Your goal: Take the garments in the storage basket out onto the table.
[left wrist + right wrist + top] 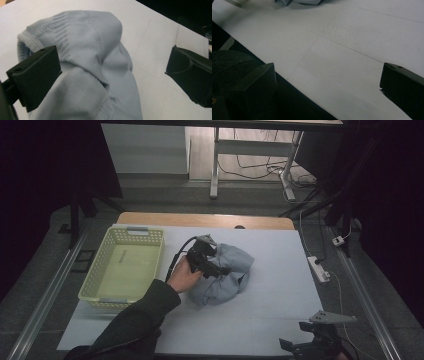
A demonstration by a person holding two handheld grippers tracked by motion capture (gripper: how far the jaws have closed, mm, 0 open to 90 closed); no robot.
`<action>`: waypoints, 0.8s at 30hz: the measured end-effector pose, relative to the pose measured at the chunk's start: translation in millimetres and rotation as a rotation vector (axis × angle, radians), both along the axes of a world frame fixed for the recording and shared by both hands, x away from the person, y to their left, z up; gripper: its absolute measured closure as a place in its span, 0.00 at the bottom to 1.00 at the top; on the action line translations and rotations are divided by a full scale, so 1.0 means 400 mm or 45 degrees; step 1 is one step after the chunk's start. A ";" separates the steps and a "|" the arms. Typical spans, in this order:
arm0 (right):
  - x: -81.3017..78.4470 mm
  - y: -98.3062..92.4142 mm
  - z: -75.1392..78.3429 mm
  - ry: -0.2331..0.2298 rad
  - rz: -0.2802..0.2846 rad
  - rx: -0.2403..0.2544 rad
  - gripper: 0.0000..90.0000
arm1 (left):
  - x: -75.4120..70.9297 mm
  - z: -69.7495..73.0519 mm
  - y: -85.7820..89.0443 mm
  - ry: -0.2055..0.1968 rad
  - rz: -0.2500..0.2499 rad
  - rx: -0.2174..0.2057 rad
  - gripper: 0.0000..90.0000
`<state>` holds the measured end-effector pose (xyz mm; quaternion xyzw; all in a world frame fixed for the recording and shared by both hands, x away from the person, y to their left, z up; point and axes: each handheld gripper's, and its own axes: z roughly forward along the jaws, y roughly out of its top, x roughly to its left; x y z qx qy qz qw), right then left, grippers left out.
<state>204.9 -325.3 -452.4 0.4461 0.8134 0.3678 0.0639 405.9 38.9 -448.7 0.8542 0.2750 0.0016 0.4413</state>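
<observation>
Near the table's point(280, 270) middle, the left gripper point(222, 270) hovers over the bunched pale-blue garment point(225, 277), jaws spread wide, gripping nothing (cloth directly below); right gripper point(320, 340) waits near-right, agape, empty, farther off.

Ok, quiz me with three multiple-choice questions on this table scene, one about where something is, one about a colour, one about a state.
1. Where is the basket relative to the garment?
A. to its left
B. to its right
C. on top of it

2. What colour is the garment?
A. red
B. pale blue-grey
C. black

3. How do the left gripper jaws stand?
A. clamped on the basket rim
B. shut on nothing
C. wide apart over the garment

Answers: 1 A, the high view puts the basket left of the cloth. 2 B, both views show pale blue-grey fabric. 3 C, the left gripper view shows a broad gap.
</observation>
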 end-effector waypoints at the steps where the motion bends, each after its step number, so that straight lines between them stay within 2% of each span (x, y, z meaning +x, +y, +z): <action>1: 0.000 0.000 0.000 0.000 0.000 0.000 0.00 | -0.005 0.000 0.004 -0.003 -0.004 0.003 0.00; 11: -0.001 0.001 0.000 -0.007 0.001 -0.004 0.00 | -0.047 0.017 0.036 0.022 -0.076 -0.027 0.00; 17: -0.003 0.000 0.001 -0.010 0.003 -0.002 0.00 | -0.077 0.020 0.059 0.030 -0.062 -0.036 0.00; 24: -0.005 0.001 0.002 -0.014 0.008 0.002 0.00 | -0.115 0.026 0.100 0.024 -0.040 -0.075 0.00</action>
